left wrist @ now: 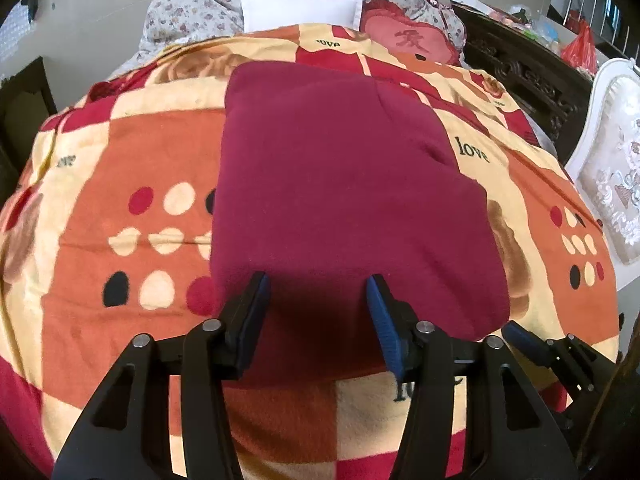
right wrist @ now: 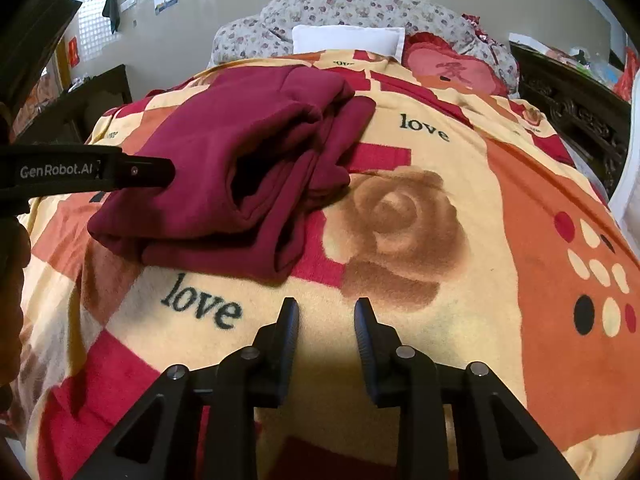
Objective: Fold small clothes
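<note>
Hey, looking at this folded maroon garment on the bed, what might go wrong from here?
1. The maroon garment has loose, gaping layers along its right side; lifting it from one edge might let the fold fall open.
2. The left claw hangs open over the garment's near edge; closing there may also pinch the patterned blanket underneath.
3. The right claw is open over bare blanket, so it gives the garment no support.

The left tongs [left wrist: 318,292] cover the near hem of the maroon garment [left wrist: 340,184]. At four o'clock the right tongs [left wrist: 560,356] are cut off by the rim. Clutter on the dark sideboard [left wrist: 532,68] at one o'clock is too small to tell.
</note>
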{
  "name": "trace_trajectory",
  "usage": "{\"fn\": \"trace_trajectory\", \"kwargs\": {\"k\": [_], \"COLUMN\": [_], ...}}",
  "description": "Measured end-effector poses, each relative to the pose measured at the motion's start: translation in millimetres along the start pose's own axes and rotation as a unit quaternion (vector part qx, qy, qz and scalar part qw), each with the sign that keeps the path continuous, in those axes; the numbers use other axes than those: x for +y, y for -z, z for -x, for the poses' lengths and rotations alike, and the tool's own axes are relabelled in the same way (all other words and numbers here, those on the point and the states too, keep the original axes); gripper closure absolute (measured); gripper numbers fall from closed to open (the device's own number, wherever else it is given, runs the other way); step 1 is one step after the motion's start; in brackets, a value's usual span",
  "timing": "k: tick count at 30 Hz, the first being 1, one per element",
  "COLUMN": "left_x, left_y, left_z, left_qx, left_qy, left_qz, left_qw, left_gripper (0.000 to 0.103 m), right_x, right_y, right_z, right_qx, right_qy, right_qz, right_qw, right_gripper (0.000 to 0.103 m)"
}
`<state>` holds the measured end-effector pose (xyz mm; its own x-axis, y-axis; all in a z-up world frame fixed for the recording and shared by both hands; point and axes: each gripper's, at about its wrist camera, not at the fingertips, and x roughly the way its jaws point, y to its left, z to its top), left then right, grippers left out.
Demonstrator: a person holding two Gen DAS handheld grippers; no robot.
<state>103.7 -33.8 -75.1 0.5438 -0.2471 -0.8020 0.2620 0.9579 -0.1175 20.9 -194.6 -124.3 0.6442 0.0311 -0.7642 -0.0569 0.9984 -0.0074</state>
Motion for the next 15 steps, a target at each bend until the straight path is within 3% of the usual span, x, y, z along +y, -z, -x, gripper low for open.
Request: {"fn": "trace_trajectory", "kwargs": {"k": [4, 6, 8, 10, 11, 15], "left_x": [-1.8, -5.7, -5.9, -5.7, -6.4, -5.0], "left_y": [6.1, 9.2, 12.3, 17.4, 19.6, 20.4], "left_z": [-3.8, -5.2, -5.2, -5.0, -5.1, -3.8], "left_qx": [-0.007, -0.012, -0.029, -0.050, -0.056, -0.063], "left_qy": [0.027, 0.024, 0.032, 0.042, 0.042, 0.047], "left_qz": [-0.008, -0.017, -0.016, -0.008, -0.005, -0.006], "left_qw": [0.9996, 0.9995, 0.9990, 0.9979, 0.9975, 0.9969], "left_gripper": [0.023, 0.021, 0.014, 0.010, 0.009, 0.008], "right_x": [-3.8, -4.8, -4.6, 0.2, 4.1, 14.7], "right_y": [-1.6, -3.2, -4.3, -6.3, -6.2, -5.9], "right_z": [-2.5, -3.2, -3.9, -7.0, -7.7, -12.7], "right_qx": [0.009, 0.013, 0.017, 0.033, 0.038, 0.051], "right_qy": [-0.008, -0.015, -0.029, -0.069, -0.079, -0.061], "right_qz": [-0.012, -0.018, -0.018, -0.003, 0.009, 0.038], "right_qw": [1.000, 1.000, 0.999, 0.997, 0.996, 0.996], "right_gripper": [0.062, 0.059, 0.048, 0.007, 0.002, 0.000]}}
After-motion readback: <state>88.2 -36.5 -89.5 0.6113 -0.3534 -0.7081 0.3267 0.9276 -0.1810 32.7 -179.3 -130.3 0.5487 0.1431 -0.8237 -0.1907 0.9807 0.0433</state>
